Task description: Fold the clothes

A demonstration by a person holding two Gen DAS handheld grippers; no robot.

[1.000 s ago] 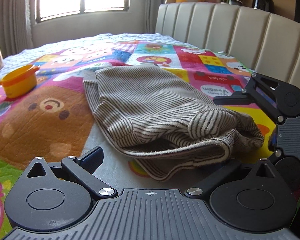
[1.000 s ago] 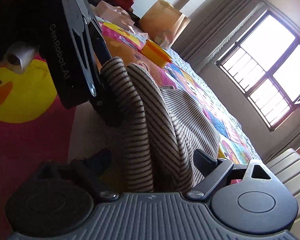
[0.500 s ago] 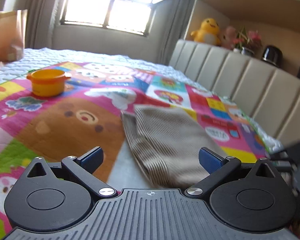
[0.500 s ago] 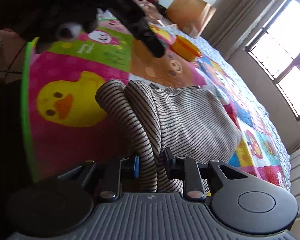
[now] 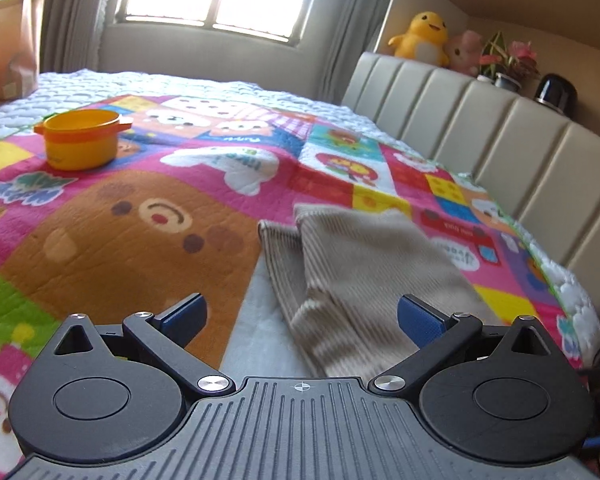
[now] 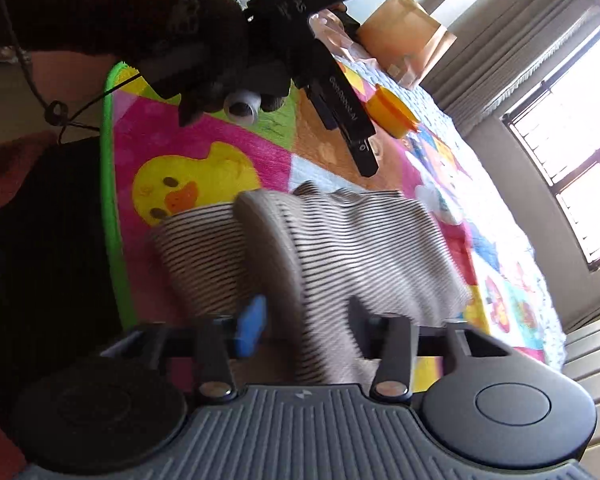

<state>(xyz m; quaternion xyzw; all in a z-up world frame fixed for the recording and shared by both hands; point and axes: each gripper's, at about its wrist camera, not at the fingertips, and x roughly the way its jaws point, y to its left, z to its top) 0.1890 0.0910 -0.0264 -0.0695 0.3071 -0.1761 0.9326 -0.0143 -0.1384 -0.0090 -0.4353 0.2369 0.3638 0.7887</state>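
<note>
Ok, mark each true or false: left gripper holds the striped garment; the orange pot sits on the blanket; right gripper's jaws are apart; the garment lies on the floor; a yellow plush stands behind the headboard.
1. The left gripper holds the garment. False: its jaws are wide apart and empty.
2. The pot sits on the blanket. True.
3. The right gripper has its jaws apart. True: they have just been opening, with a fold of garment between them.
4. The garment lies on the floor. False: on the blanket.
5. A yellow plush stands behind the headboard. True.
</note>
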